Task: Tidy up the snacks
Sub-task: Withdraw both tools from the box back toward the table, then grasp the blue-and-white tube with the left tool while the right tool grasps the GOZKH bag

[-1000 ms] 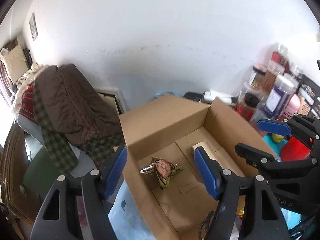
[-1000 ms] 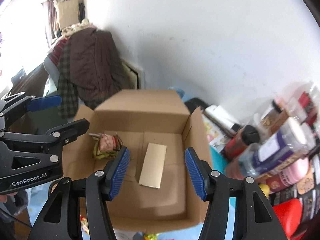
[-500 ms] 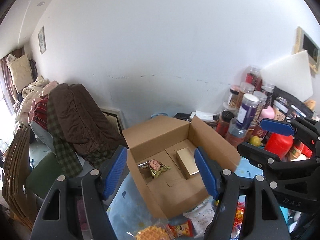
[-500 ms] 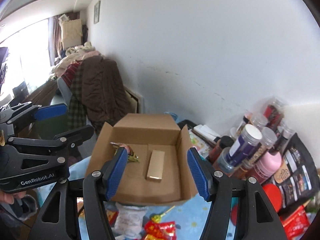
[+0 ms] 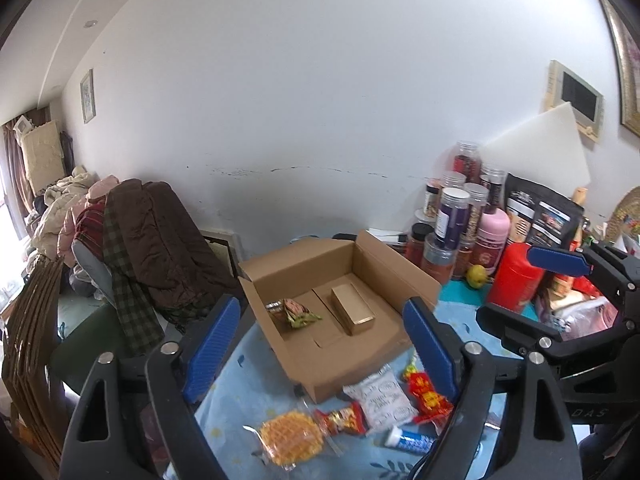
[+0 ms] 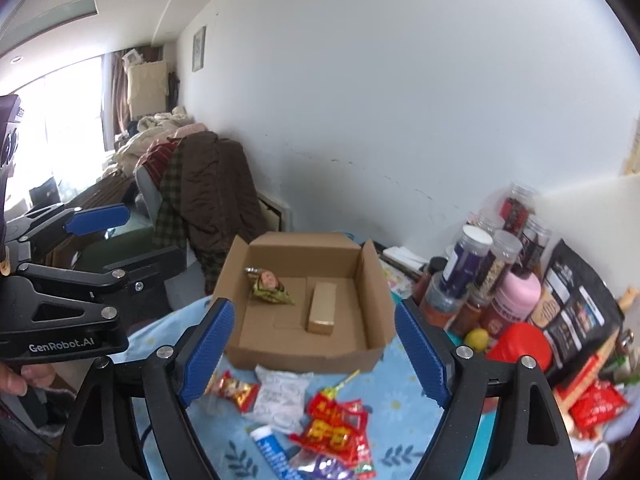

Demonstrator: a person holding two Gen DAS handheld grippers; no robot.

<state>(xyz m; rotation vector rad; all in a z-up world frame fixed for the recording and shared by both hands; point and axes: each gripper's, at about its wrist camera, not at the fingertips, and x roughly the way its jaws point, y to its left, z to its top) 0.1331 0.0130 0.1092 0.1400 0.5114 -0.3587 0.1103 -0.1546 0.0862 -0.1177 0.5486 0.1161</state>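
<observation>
An open cardboard box (image 5: 376, 264) (image 6: 372, 276) sits on the blue tablecloth. Inside lie a gold box (image 5: 353, 309) (image 6: 322, 307) and a green snack packet (image 5: 294, 312) (image 6: 269, 287). Loose snacks lie in front of the box: a waffle pack (image 5: 291, 436), a white packet (image 5: 380, 398) (image 6: 280, 394), red packets (image 5: 427, 396) (image 6: 334, 426) and a blue tube (image 5: 410, 438) (image 6: 272, 450). My left gripper (image 5: 322, 350) is open and empty, held back above the snacks. My right gripper (image 6: 312, 354) is open and empty beside it.
Jars and bottles (image 5: 456, 220) (image 6: 480, 272), a red canister (image 5: 516, 276) (image 6: 520, 344), a black bag (image 6: 576, 304) and a yellow fruit (image 5: 477, 276) crowd the right. A chair piled with clothes (image 5: 148, 240) (image 6: 200, 196) stands left of the table. The wall is behind the box.
Both grippers have pulled back and up from the box. The loose snacks in front of the box have come into view. Both stay open and empty.
</observation>
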